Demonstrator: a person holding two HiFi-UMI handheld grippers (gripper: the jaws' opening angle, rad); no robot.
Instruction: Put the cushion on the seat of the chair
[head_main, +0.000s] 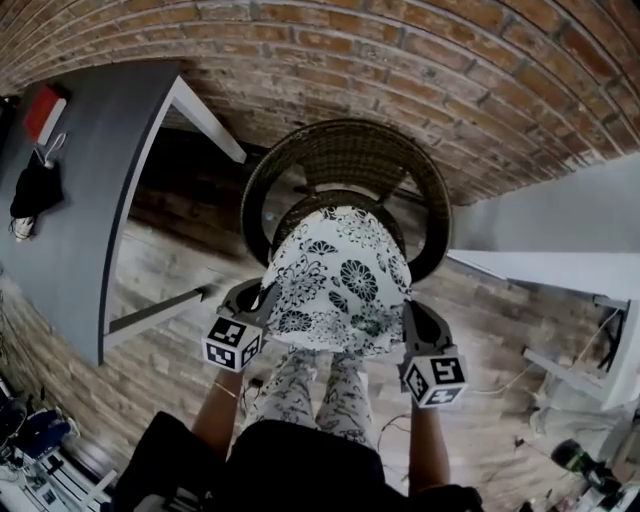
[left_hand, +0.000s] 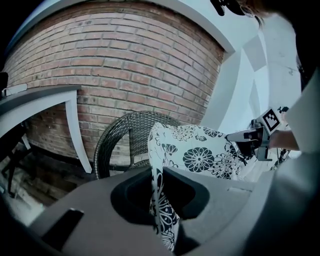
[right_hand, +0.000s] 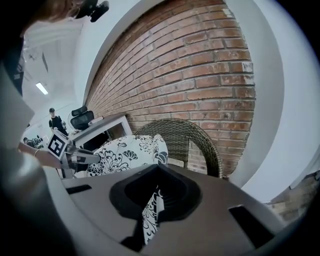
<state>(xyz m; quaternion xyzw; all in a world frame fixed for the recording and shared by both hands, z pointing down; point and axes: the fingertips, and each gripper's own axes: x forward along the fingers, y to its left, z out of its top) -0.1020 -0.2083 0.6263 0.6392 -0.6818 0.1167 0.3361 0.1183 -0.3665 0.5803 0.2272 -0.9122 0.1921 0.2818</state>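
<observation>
The brick wall (head_main: 450, 70) fills the far side, and the grey table (head_main: 90, 200) stands at my left. The round wicker chair (head_main: 262, 180) stands close to the wall. I hold the flowered cushion (head_main: 340, 275) above the front edge of its seat. My left gripper (head_main: 262, 300) is clamped on the cushion's left edge, and my right gripper (head_main: 408, 322) pinches its right edge.

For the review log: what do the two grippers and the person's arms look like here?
The left gripper and the right gripper both have dark grey moulded bodies. Each carries a white cube printed with black square markers. No cables show. The forearms are unsleeved, and the person wears a dark top.
</observation>
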